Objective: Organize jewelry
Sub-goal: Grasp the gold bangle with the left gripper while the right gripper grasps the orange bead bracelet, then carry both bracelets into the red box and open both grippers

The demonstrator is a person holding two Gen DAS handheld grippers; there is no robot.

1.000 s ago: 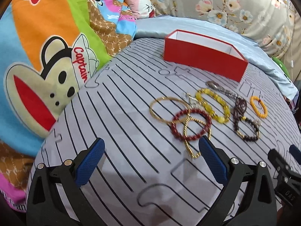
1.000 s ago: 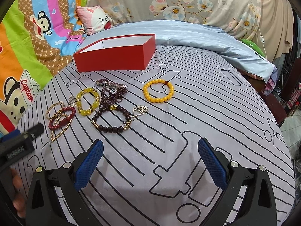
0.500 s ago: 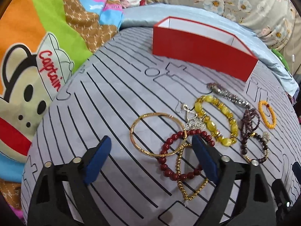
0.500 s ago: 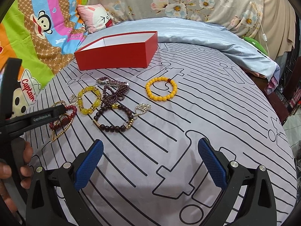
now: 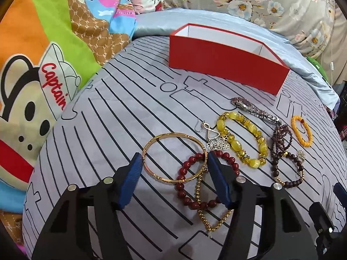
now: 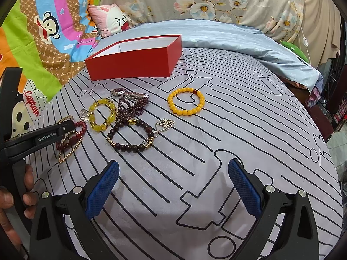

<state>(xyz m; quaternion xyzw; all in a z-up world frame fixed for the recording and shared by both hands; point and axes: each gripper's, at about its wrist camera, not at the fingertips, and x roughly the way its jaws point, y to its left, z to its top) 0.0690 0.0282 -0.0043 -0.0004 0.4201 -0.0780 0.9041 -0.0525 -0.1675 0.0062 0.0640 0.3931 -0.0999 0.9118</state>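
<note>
Grey bedsheet with black line print covers the bed, floral and cartoon bedding behind it. We note the open red rectangular cardboard box at the far side, no jewelry visible in it from these angles. Jewelry lies clustered near it on the sheet: yellow glass-bead bracelet, dark red round-bead bracelet, thin gold metal bangle, gold bead chain. Our left gripper is low over the cluster, jaws spread, bracketing the bangle, gripping nothing yet. Our right gripper hovers spread wide over bare sheet, empty. Risk: the bangle overlaps the red beads and chain, so closing may snag both; the rigid ring could also slip off the pads.
</note>
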